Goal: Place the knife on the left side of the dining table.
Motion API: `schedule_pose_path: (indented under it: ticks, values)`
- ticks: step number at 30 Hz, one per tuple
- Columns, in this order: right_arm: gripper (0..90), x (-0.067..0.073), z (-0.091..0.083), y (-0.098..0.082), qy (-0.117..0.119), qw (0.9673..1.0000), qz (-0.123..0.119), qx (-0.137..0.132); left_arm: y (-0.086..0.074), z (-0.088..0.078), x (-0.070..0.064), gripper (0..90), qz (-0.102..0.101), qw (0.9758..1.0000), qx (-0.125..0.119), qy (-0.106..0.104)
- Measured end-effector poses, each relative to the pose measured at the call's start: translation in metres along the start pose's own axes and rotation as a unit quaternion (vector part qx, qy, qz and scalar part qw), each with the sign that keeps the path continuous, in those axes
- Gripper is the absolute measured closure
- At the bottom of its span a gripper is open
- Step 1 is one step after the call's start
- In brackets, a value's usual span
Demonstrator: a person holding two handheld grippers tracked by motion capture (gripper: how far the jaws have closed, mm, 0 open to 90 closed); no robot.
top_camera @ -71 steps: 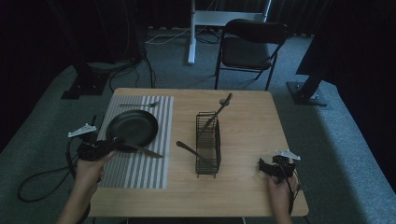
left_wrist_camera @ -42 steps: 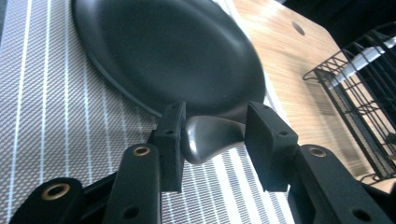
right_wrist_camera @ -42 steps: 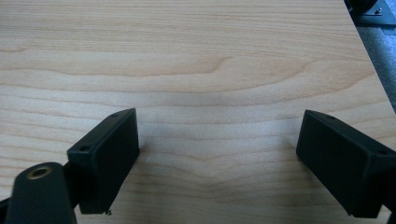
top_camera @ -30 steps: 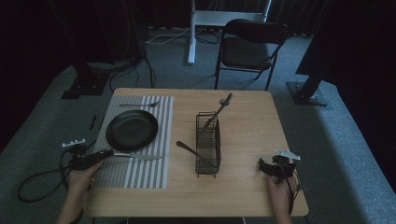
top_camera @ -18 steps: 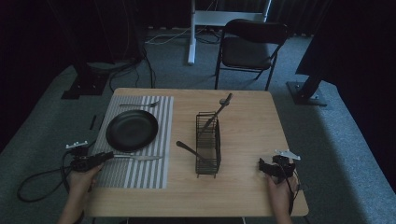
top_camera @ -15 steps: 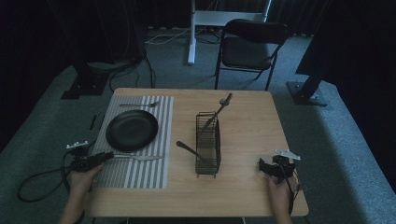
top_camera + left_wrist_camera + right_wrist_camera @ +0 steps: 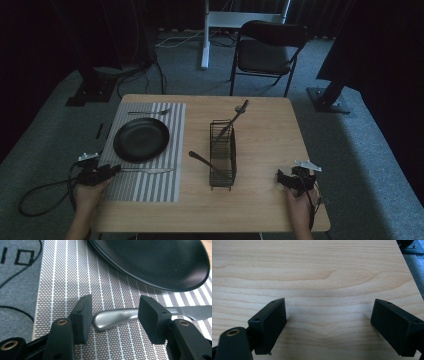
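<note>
Since the earlier frame, left gripper (image 7: 113, 322) drew back off the black plate (image 7: 160, 262); its jaws have just been opening, knife (image 7: 117, 317) handle lying loose between them on the striped placemat (image 7: 62, 277). Right gripper (image 7: 328, 327) gapes over bare wooden table (image 7: 317, 270). High view adds a wire rack (image 7: 223, 155), chair (image 7: 267, 52), grey carpet.

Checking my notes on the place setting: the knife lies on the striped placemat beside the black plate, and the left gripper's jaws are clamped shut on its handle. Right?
Not quite. The left gripper is open: the left gripper view shows gaps between its pads and the knife handle. The knife does lie on the striped placemat beside the black plate.
</note>
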State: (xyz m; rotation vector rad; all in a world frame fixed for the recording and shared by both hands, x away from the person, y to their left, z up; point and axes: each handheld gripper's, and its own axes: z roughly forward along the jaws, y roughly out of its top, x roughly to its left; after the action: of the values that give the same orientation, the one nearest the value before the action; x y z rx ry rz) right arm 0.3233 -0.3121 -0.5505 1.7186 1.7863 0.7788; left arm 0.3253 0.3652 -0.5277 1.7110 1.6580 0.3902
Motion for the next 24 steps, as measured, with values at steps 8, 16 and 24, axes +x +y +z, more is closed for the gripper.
schedule_pose_path:
  ticks: [8,16,24]
  values:
    - [12.2,0.000,0.000,0.000,0.000,1.0000,0.000,0.000,-0.016,-0.014,-0.017,39.1,0.021,0.9994,-0.013,-0.024]
    - [12.2,0.000,0.000,0.000,0.000,1.0000,0.000,0.000,-0.034,-0.017,-0.039,16.9,0.054,0.9986,-0.002,-0.004]
    - [12.2,0.000,0.000,0.000,0.000,1.0000,0.000,0.000,-0.047,-0.019,-0.052,9.5,0.078,0.9968,-0.004,0.018]
